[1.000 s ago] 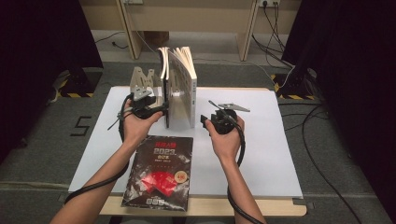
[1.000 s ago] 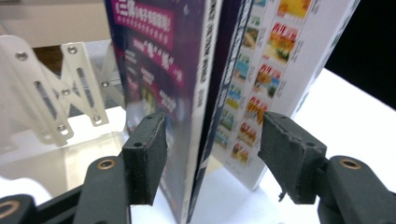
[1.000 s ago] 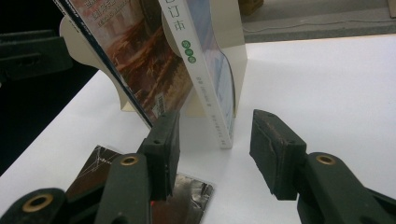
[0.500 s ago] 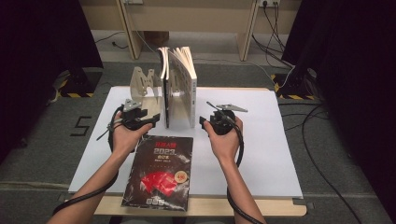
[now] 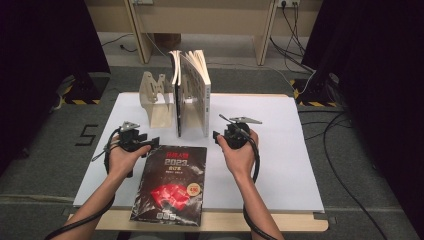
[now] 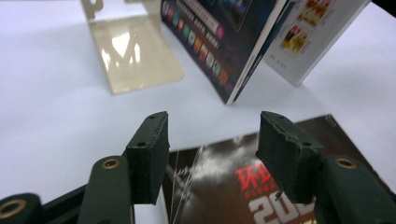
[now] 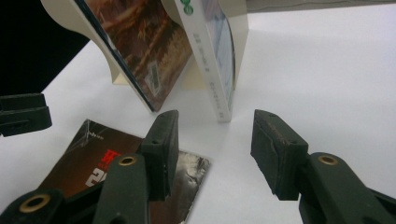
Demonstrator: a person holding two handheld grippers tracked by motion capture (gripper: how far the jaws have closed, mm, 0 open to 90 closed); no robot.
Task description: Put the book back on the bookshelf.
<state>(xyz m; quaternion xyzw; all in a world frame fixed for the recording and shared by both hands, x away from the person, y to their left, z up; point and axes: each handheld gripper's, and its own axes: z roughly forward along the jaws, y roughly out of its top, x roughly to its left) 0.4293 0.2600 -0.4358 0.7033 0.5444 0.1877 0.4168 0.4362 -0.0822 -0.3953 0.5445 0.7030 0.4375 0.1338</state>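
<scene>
A dark magazine [image 5: 172,182] with red cover art lies flat near the table's front edge. My left gripper [image 5: 151,141] hovers low at its top left corner, open, with nothing between the pads; in the left gripper view the magazine [image 6: 243,186] lies just under the left gripper [image 6: 212,154]. My right gripper [image 5: 218,135] stands open off the magazine's top right corner, empty, and points at the standing books [image 5: 192,95]. In the right gripper view the right gripper [image 7: 212,149] frames the foot of a white book [image 7: 217,60], with the magazine's corner [image 7: 102,168] at lower left.
A cream bookend [image 5: 157,97] props the upright books from the left at the back of the white table [image 5: 280,165]. A thin dark-covered magazine [image 6: 215,46] leans among them. Cables lie on the floor beyond the right edge.
My left hand has come down and back from beside the standing books to the flat magazine's top left corner. The right hand has stayed put.
</scene>
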